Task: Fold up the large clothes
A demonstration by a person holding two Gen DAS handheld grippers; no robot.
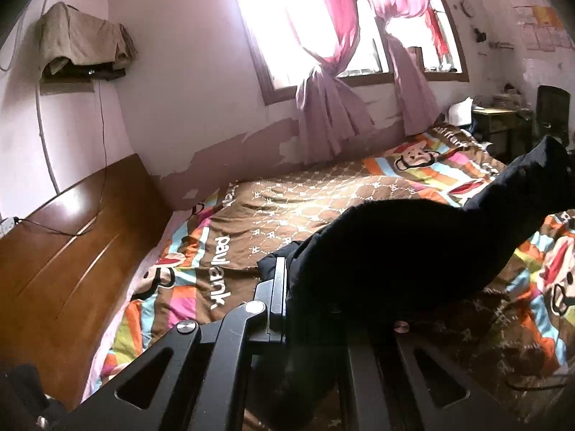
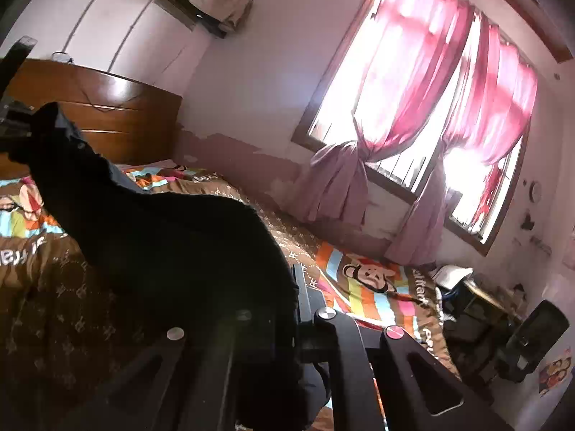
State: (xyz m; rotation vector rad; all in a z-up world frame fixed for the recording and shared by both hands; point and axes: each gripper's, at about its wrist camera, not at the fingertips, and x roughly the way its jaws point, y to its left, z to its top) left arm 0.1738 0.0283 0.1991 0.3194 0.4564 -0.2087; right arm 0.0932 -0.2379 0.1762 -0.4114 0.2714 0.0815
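Note:
A large black garment (image 1: 395, 244) hangs stretched between my two grippers above the bed. In the left wrist view my left gripper (image 1: 293, 287) is shut on one end of it; the cloth covers the right finger. The other end rises to my right gripper (image 1: 569, 158) at the right edge. In the right wrist view my right gripper (image 2: 287, 294) is shut on the black garment (image 2: 161, 237), which runs up and left to the left gripper (image 2: 14, 122). The garment's middle sags toward the bed.
The bed carries a brown and striped cartoon-monkey cover (image 1: 323, 194) with a wooden headboard (image 1: 72, 251) at the left. A window with pink curtains (image 1: 323, 107) lies beyond the bed. A desk (image 1: 499, 118) and dark chair (image 1: 553, 107) stand at the far right.

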